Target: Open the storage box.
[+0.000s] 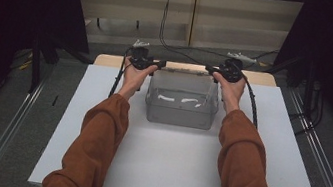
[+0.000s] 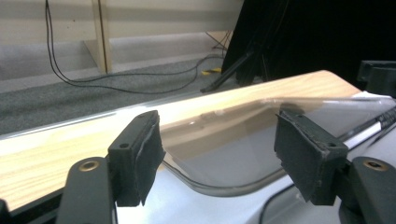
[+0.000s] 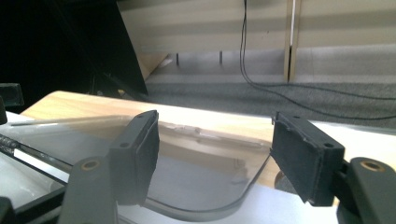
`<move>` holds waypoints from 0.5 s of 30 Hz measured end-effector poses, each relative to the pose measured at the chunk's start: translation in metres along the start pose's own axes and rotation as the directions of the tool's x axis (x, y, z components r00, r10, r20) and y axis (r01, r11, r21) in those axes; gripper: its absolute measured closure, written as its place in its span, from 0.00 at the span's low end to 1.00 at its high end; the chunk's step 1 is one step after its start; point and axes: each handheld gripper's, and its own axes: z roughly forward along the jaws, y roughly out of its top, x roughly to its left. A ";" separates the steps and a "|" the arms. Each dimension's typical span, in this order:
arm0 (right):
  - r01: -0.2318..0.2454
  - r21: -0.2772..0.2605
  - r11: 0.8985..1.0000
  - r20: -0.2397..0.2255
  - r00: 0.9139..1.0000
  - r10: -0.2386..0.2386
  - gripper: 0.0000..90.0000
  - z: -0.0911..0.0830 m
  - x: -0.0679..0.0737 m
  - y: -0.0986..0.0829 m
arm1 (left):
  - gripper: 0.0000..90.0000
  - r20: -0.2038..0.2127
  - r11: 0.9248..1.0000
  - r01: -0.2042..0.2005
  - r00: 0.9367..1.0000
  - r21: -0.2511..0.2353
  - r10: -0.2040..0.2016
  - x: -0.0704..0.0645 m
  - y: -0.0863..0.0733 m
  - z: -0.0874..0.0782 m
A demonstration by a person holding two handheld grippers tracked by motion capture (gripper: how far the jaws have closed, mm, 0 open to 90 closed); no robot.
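Here we hold two claws at a clear box.
Our left claw [image 1: 158, 64] and right claw [image 1: 210, 70] gape wide, the clear box [image 1: 182, 101] between them on the counter [image 1: 172, 170].

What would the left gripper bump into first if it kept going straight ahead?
Probably the clear plastic bin: its rounded corner rim sits between the left gripper's open jaws, with the wooden table edge behind. Depth is hard to judge.

Clear bin [image 1: 181, 107]; white table [image 1: 168, 164]; rust-orange sleeves [image 1: 97, 133].
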 end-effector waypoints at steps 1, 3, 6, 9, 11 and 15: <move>0.001 -0.003 1.000 0.002 1.000 -0.001 0.34 -0.001 -0.001 0.000 | 0.33 0.005 1.000 -0.004 1.000 0.001 0.004 0.001 0.000 0.000; 0.006 -0.002 1.000 -0.002 1.000 -0.006 0.30 -0.003 -0.001 0.001 | 0.31 0.003 1.000 -0.012 1.000 -0.001 0.012 0.000 -0.001 -0.001; 0.034 -0.019 0.999 -0.009 0.999 -0.034 0.25 -0.008 0.001 0.002 | 0.25 0.004 1.000 -0.026 1.000 0.002 0.026 -0.002 -0.003 -0.003; 0.045 -0.020 0.999 -0.010 0.999 -0.045 0.22 -0.011 0.002 0.002 | 0.23 0.004 0.999 -0.035 0.999 -0.011 0.035 -0.004 -0.004 -0.006; 0.049 -0.025 0.998 -0.011 0.999 -0.050 0.17 -0.014 0.003 0.002 | 0.19 -0.013 0.999 -0.045 0.999 -0.024 0.045 -0.005 -0.003 -0.008; 0.069 -0.031 0.997 -0.014 0.997 -0.069 0.11 -0.020 0.006 0.003 | 0.13 -0.005 0.998 -0.050 0.999 -0.034 0.050 -0.007 -0.003 -0.014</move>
